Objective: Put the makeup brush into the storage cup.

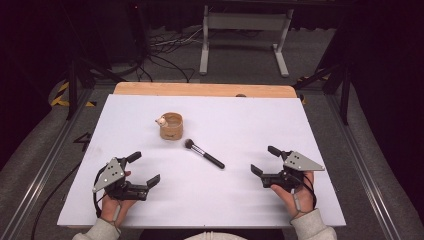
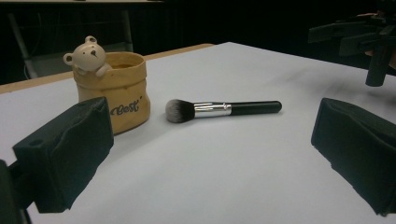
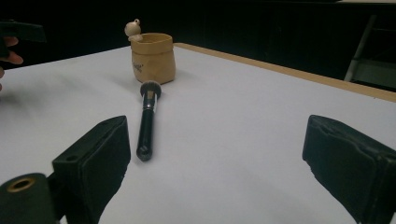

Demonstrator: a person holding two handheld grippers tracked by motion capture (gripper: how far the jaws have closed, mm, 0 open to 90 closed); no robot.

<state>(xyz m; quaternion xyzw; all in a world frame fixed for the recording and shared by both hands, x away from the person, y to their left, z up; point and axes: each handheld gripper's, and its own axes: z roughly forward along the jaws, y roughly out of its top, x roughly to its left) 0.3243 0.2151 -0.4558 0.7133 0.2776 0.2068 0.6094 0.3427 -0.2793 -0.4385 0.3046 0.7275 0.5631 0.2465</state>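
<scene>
A makeup brush (image 1: 204, 154) with a black handle, silver ferrule and dark bristles lies flat on the white table top, bristles toward a tan pot (image 1: 171, 126). The pot stands upright and has a small bear figure on its rim. My left gripper (image 1: 144, 168) rests at the near left, jaws wide open and empty; in its own view the brush (image 2: 223, 109) lies ahead, right of the pot (image 2: 116, 91). At the near right, my right gripper (image 1: 265, 160) is open with nothing between its jaws, and the brush (image 3: 148, 122) points at the pot (image 3: 153, 58).
The white sheet (image 1: 240, 120) covers a wooden table whose bare edge (image 1: 205, 90) shows at the far side. Beyond it stand a white metal frame (image 1: 245, 35) and loose cables on the floor. A dark rail (image 1: 367, 170) runs along the right.
</scene>
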